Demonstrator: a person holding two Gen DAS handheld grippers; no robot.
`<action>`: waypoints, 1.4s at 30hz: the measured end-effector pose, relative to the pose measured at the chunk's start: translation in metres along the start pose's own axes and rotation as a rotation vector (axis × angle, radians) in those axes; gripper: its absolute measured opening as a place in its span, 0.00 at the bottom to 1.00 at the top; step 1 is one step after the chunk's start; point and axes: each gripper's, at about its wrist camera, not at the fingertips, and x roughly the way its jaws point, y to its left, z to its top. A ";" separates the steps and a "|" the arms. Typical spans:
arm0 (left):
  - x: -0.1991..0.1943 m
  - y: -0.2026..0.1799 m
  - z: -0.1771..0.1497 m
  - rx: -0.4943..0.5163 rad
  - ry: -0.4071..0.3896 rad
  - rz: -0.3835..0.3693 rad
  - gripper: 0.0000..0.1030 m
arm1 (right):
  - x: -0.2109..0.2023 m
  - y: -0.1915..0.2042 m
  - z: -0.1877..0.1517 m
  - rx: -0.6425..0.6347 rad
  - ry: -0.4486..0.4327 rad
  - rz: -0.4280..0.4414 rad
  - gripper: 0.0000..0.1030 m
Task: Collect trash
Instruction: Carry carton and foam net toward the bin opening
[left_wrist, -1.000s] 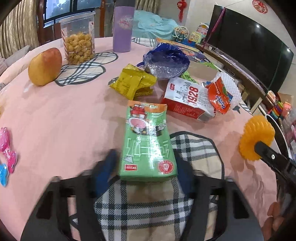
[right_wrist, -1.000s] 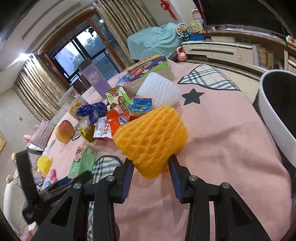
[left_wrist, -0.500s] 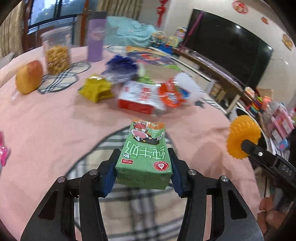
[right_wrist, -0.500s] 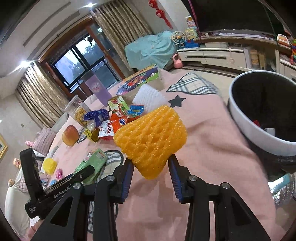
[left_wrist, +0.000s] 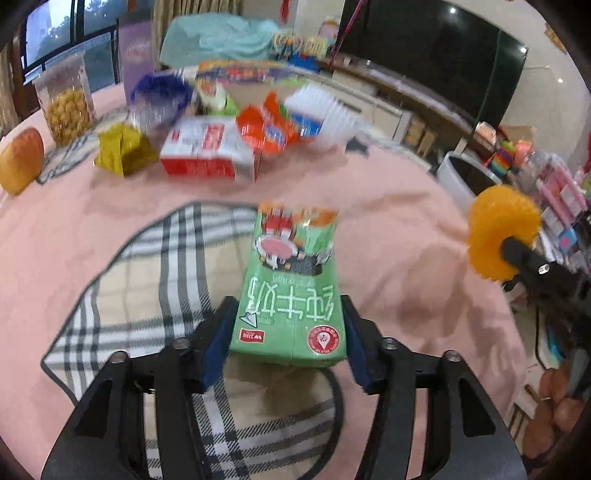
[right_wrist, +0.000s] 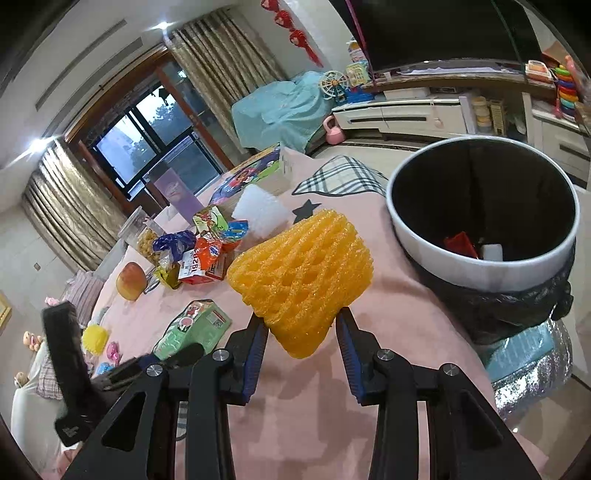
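Clamping a green carton (left_wrist: 290, 295) over the tabletop's plaid patch, the left gripper (left_wrist: 288, 343) holds firm; the right gripper (right_wrist: 301, 343) pinches yellow foam netting (right_wrist: 301, 273) near the table's edge beside the bin (right_wrist: 484, 221).

Green carton (left_wrist: 288, 295) is clamped lengthwise, lifted above the cloth; yellow foam net (right_wrist: 301, 273) is pinched near the black-lined bin (right_wrist: 484, 266).
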 end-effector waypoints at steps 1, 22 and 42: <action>-0.001 -0.001 -0.002 0.011 -0.011 0.004 0.54 | 0.000 0.000 0.000 0.002 0.001 0.000 0.37; -0.012 -0.063 0.020 0.117 -0.063 -0.140 0.47 | -0.036 -0.031 0.014 0.033 -0.078 -0.049 0.37; 0.000 -0.148 0.055 0.245 -0.067 -0.201 0.47 | -0.060 -0.084 0.045 0.083 -0.126 -0.119 0.37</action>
